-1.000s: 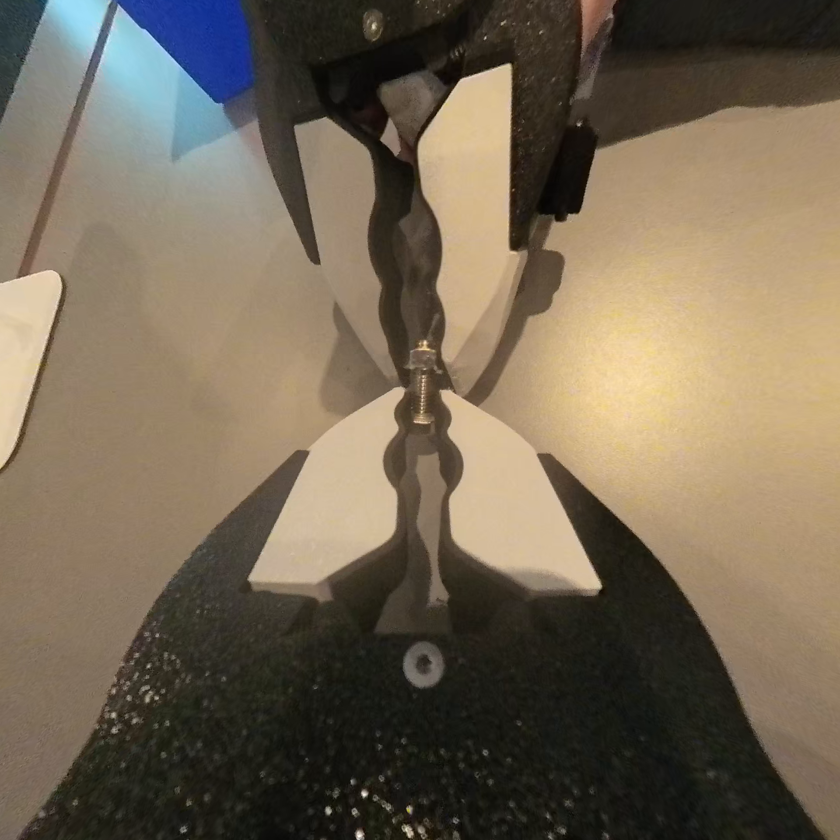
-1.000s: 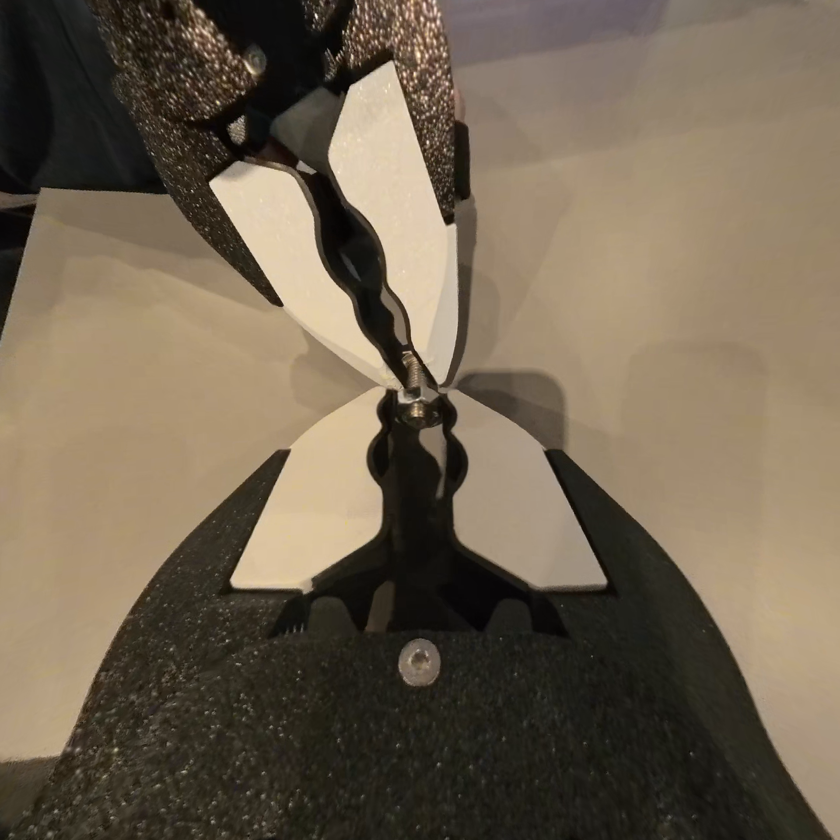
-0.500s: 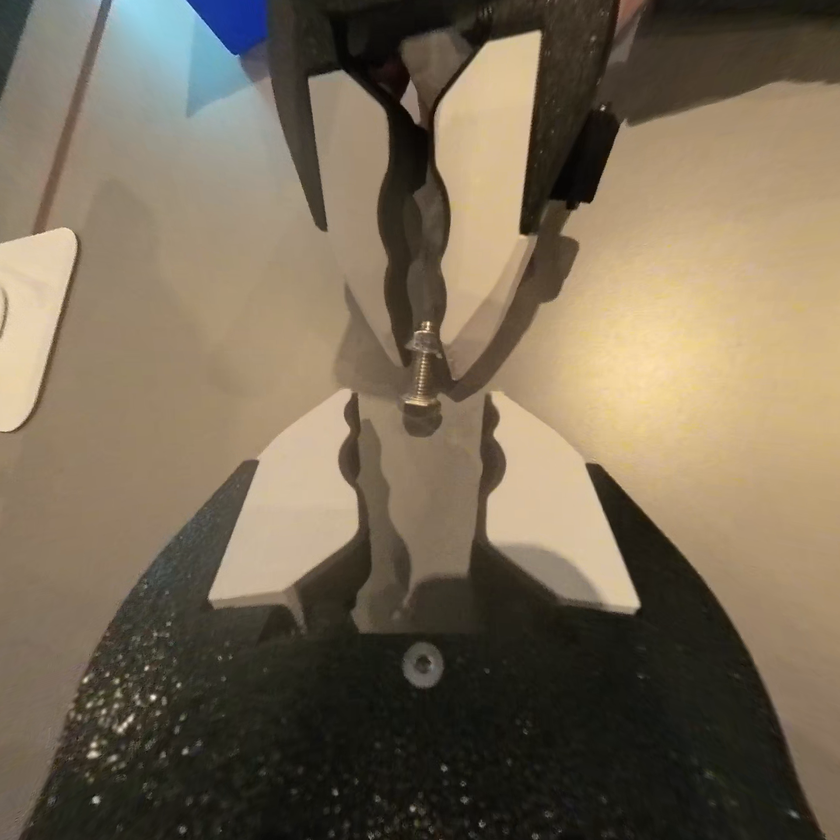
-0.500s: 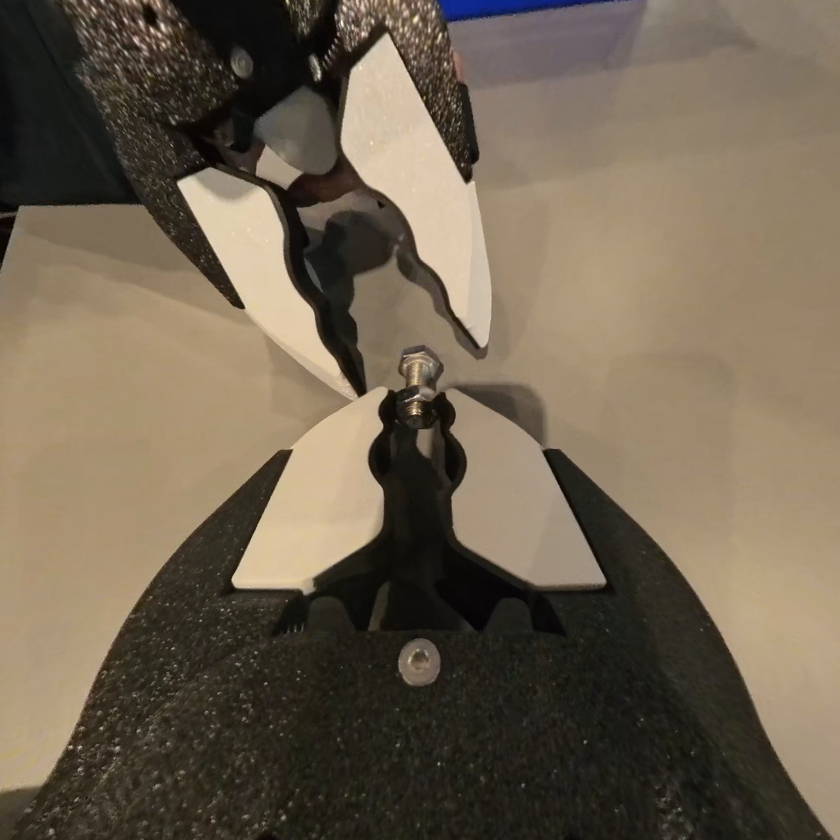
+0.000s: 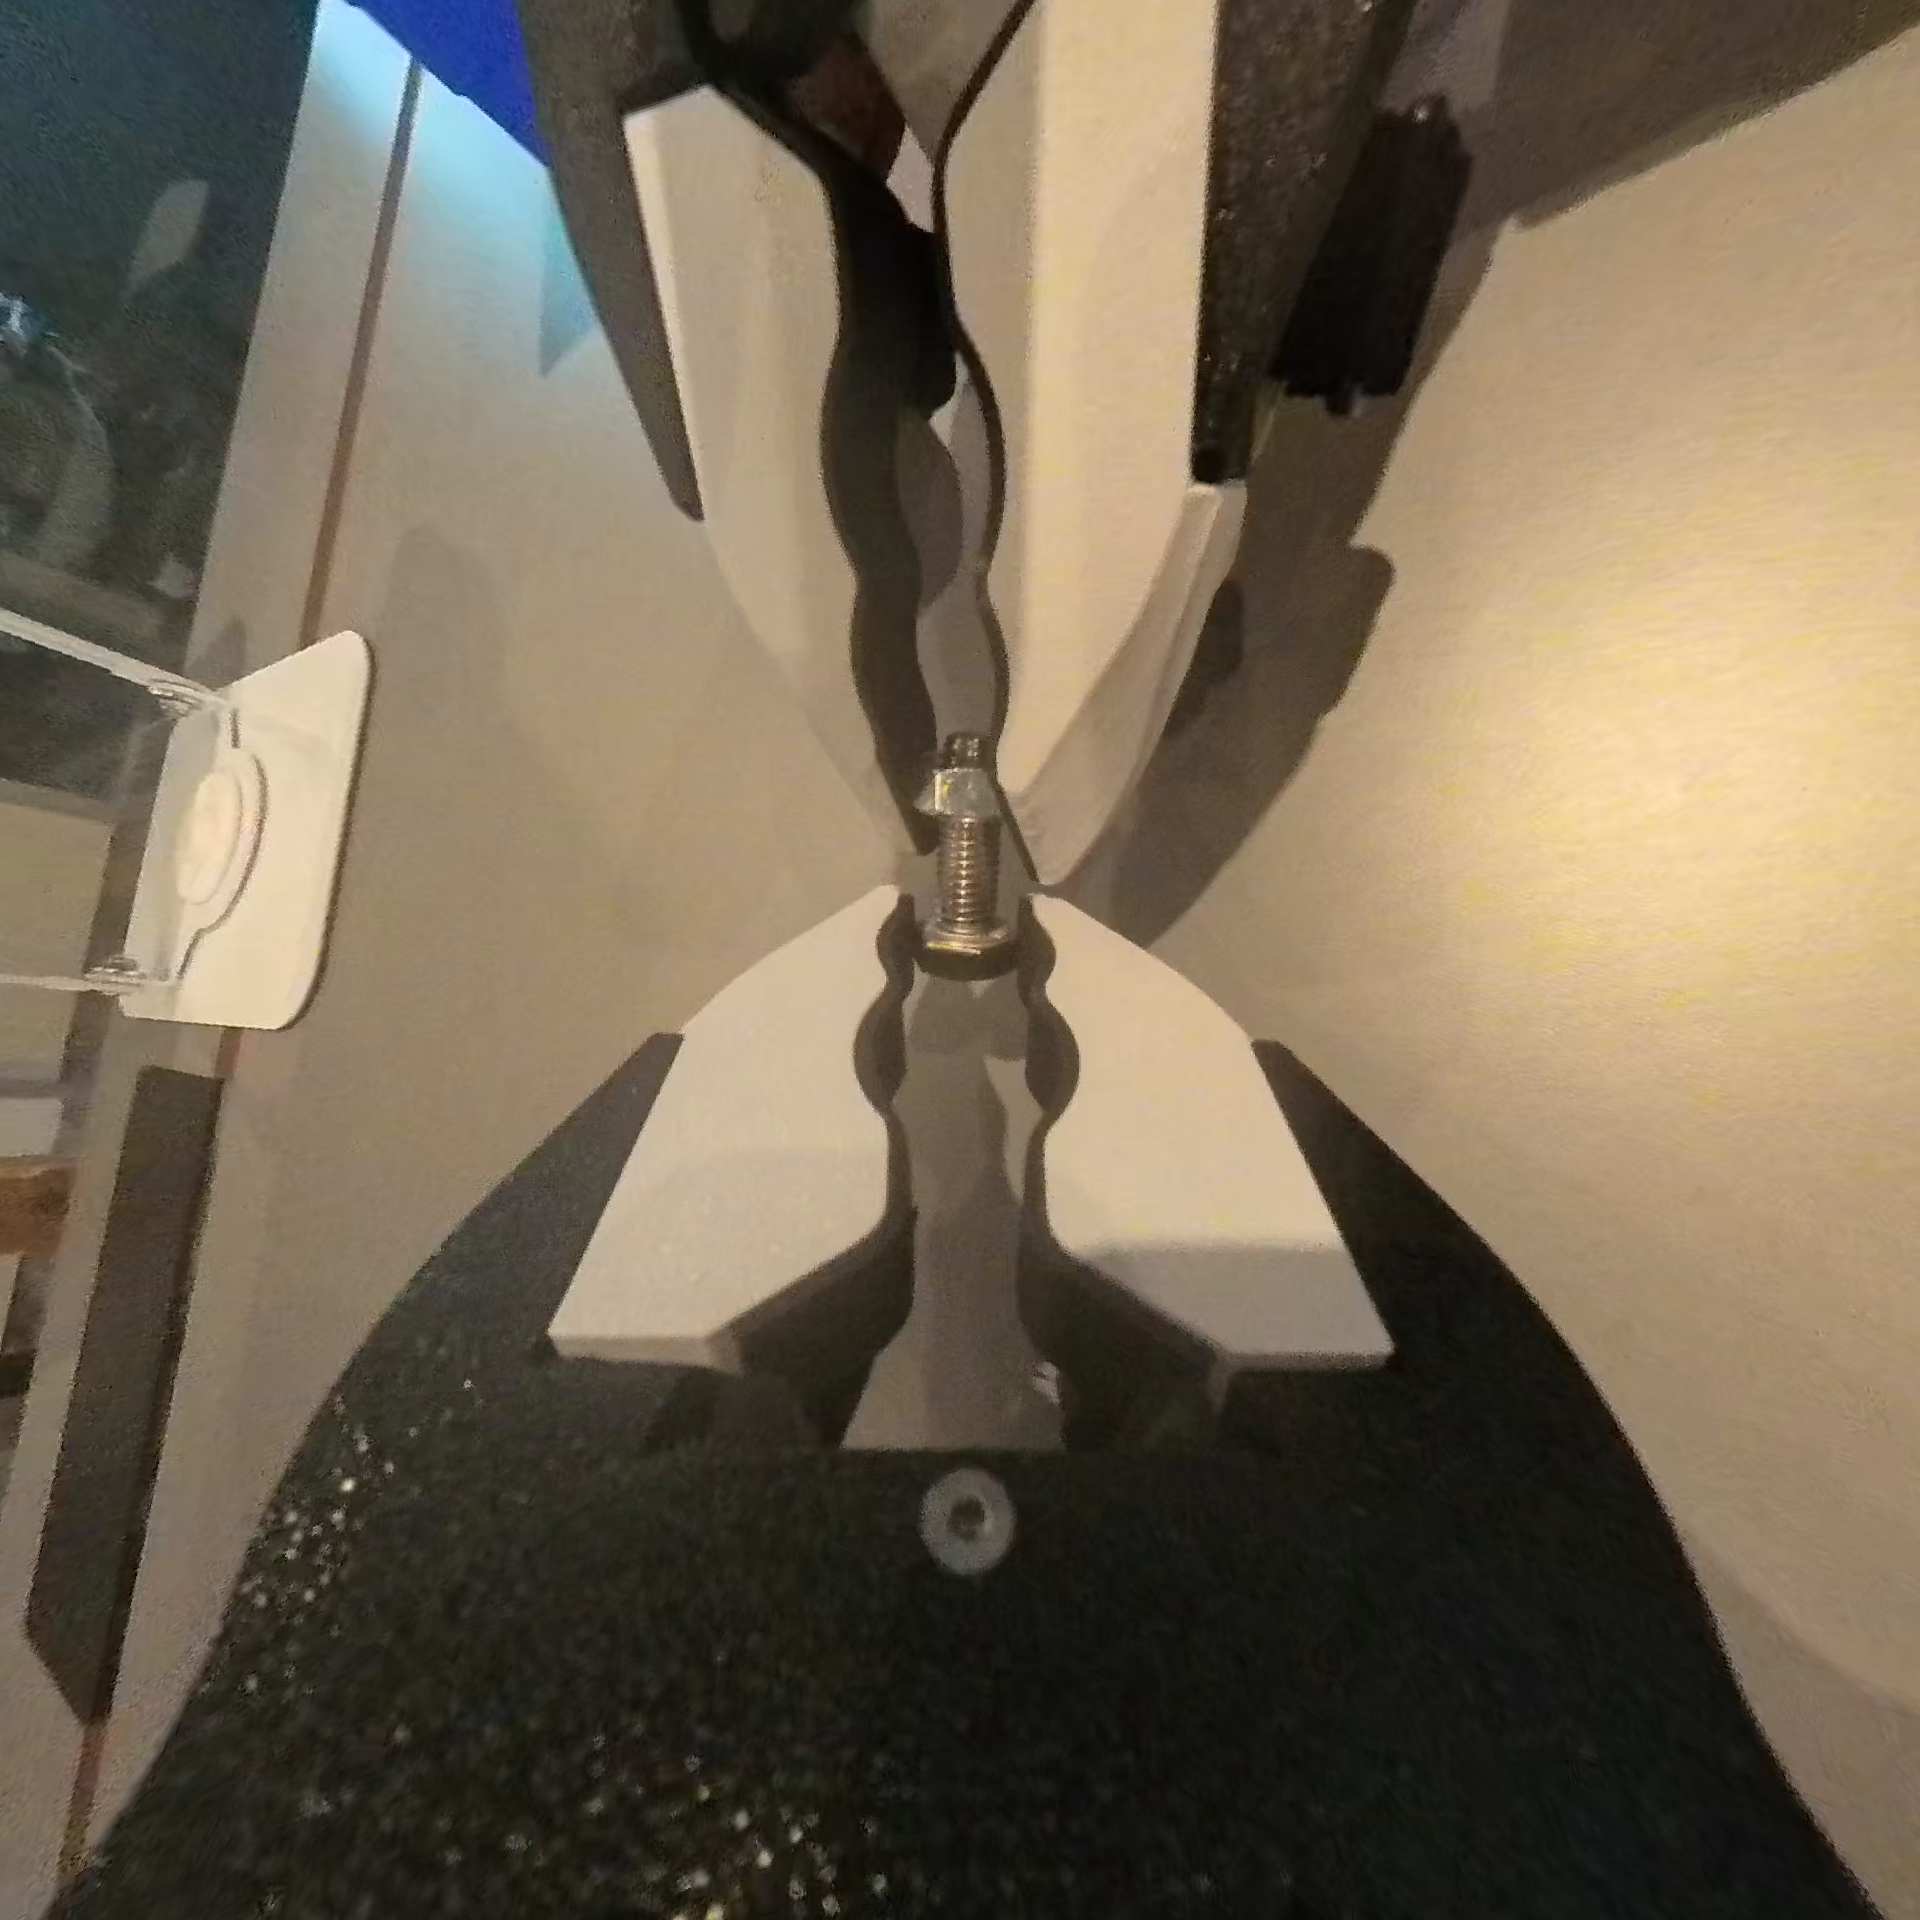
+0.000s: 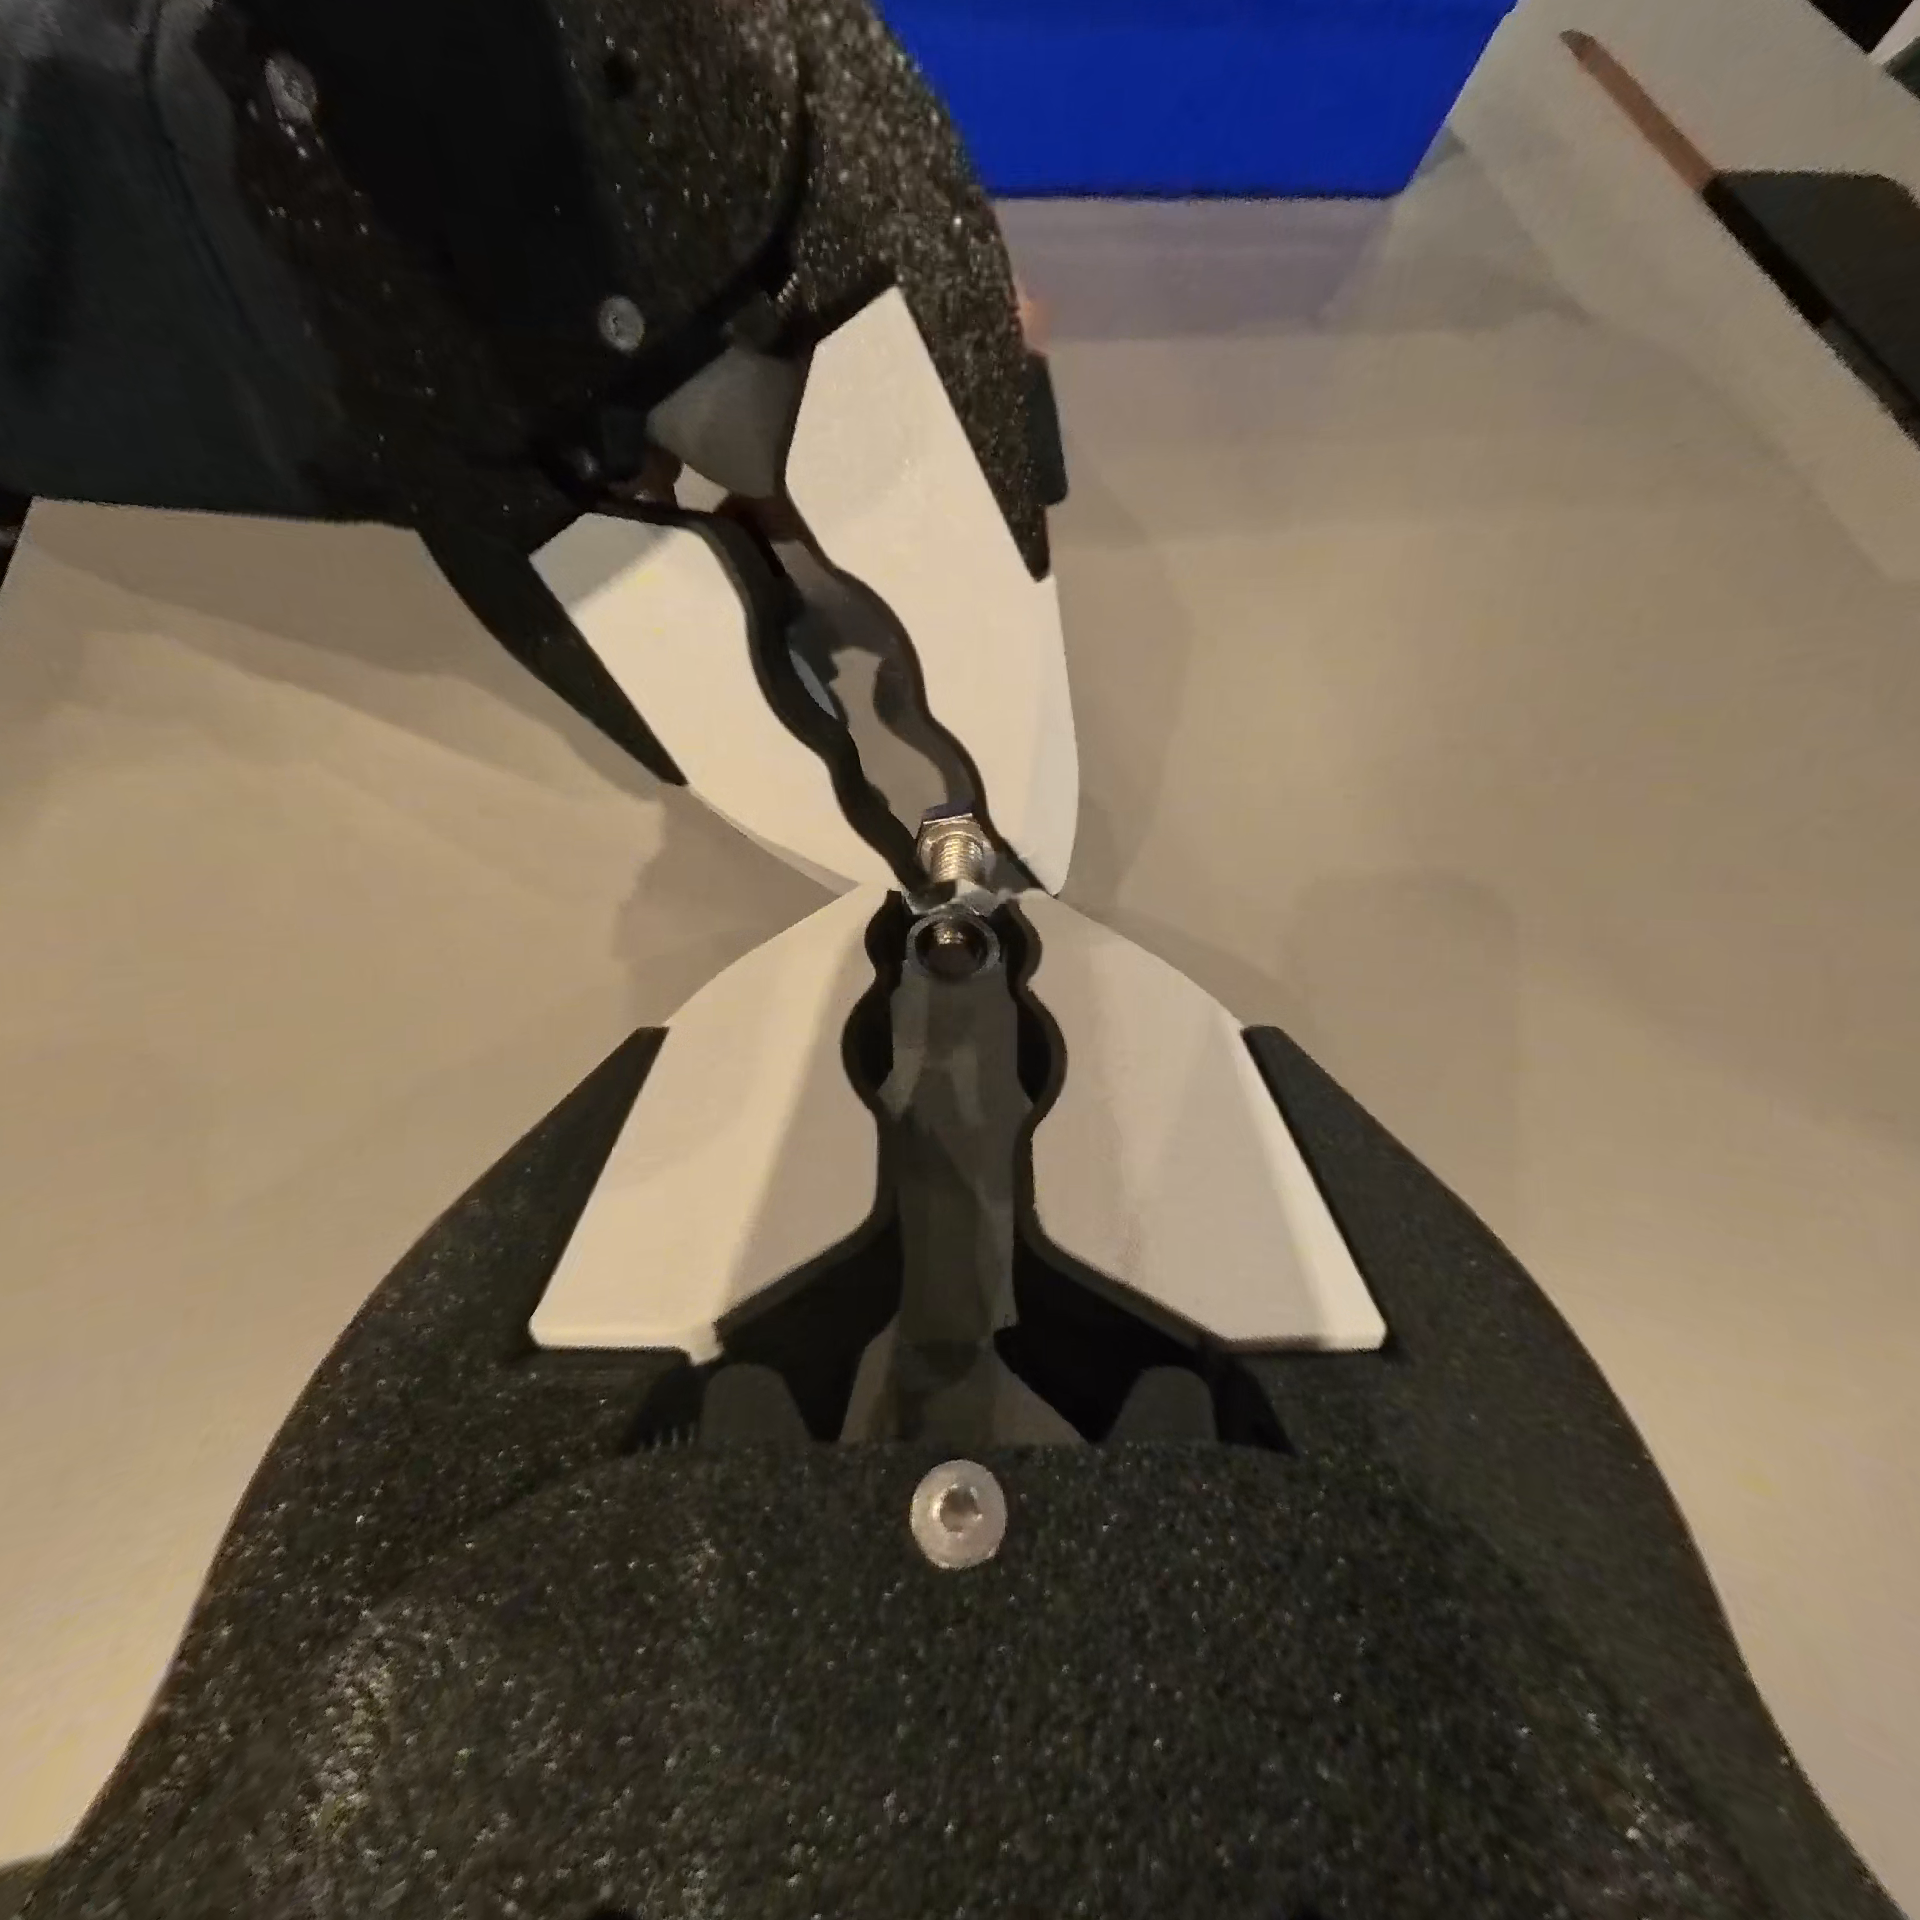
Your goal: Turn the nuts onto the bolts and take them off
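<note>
A small steel bolt (image 5: 961,873) with a hex nut (image 5: 956,795) near its tip hangs in the air between my two grippers, which meet tip to tip above the beige table (image 5: 1558,831). In the left wrist view my left gripper (image 5: 961,925) is shut on the bolt's head, and the right gripper (image 5: 961,821) comes from above, shut on the nut. In the right wrist view my right gripper (image 6: 951,925) is shut on the nut (image 6: 951,940), seen end on, and the left gripper (image 6: 956,842) holds the bolt head (image 6: 945,831) from the upper left.
A white plate with a clear acrylic bracket (image 5: 249,821) sits at the table's left edge. A blue object (image 6: 1195,94) stands at the far side. A dark strip (image 6: 1818,239) lies at the far right. My left and right fingertips are right by each other.
My left gripper was shut on the bolt, opened half a second ago, and is now shut again on the bolt's head. The right gripper has kept hold of the nut.
</note>
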Motion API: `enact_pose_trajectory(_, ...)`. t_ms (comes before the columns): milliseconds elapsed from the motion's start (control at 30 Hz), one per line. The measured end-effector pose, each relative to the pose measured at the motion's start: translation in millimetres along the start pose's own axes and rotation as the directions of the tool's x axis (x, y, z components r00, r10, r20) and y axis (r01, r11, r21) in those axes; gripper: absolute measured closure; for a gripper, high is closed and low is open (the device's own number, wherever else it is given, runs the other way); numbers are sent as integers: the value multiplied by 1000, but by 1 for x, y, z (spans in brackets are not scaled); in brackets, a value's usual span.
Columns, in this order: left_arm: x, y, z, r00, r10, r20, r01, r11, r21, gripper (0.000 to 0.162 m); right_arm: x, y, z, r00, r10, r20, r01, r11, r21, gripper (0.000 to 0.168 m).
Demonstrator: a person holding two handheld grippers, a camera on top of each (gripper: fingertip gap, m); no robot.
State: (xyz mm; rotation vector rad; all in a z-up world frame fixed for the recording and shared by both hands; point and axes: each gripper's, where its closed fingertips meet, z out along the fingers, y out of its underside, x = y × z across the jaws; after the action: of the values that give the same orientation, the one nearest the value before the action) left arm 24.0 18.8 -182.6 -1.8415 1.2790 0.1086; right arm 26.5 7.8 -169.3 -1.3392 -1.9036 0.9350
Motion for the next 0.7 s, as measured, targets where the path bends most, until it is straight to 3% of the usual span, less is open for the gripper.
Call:
enact_pose_trajectory(33,-3,0,-1,1000,-10,12,10,1000,8,144,2,-2,0,1000,9,-10,-9,1000,16,149)
enact_pose_trajectory(133,-14,0,-3,994,-71,77,69,997,30,144,14,-10,-3,995,70,-76,-62,993,96,140)
enact_pose_trajectory(233,-35,-3,-9,961,-210,177,192,974,117,144,34,-31,-10,968,154,-197,-99,959,266,130)
enact_pose_trajectory(400,-59,-19,-26,847,-521,106,434,793,428,144,43,-65,-20,922,217,-321,-31,868,495,125)
enact_pose_trajectory(567,-68,-16,-30,814,-569,112,449,741,499,144,46,-73,-16,895,270,-355,-25,825,565,125)
enact_pose_trajectory(700,-69,-17,-31,817,-550,173,406,761,505,144,51,-78,-20,865,328,-378,-32,790,612,125)
